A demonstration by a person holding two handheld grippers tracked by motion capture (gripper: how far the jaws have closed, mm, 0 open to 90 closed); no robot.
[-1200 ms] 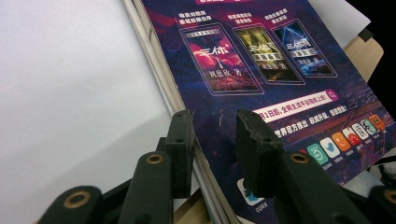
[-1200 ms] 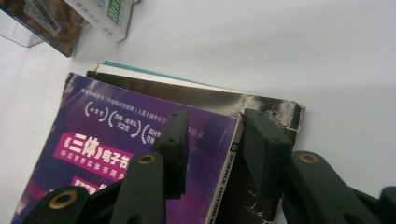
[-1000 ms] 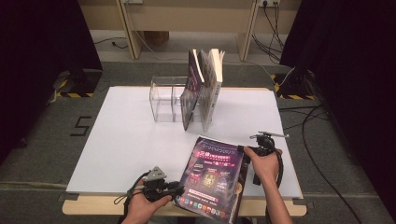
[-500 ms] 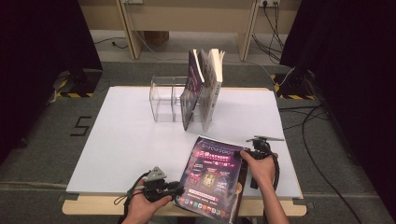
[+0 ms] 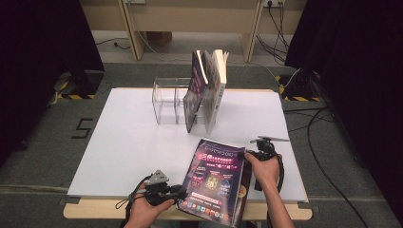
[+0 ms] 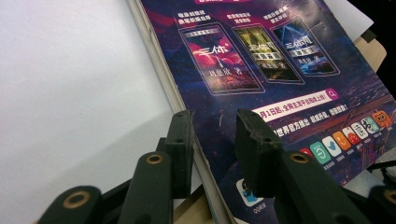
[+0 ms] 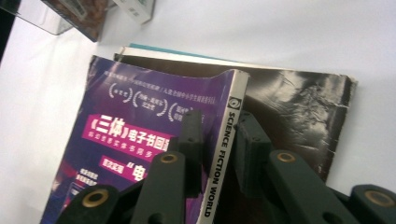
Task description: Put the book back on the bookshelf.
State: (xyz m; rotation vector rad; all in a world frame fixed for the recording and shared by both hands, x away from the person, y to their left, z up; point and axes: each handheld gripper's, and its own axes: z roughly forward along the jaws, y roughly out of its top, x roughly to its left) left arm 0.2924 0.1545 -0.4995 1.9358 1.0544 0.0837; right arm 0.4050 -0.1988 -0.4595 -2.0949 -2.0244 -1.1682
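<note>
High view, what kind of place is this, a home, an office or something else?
Probably a recording studio or lab: a white table stands between black curtains, cables trail over the grey floor, and a number five is marked on it.

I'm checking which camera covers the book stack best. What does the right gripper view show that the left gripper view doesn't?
Right gripper view: the magazine's white spine printed SCIENCE FICTION WORLD between the right gripper jaws, which have just been closing, a black book under it, and the clear holder's corner.

Left gripper view: the left gripper astride the magazine's page edge, and a row of app icons.

Both: the purple magazine cover and the white tabletop.
</note>
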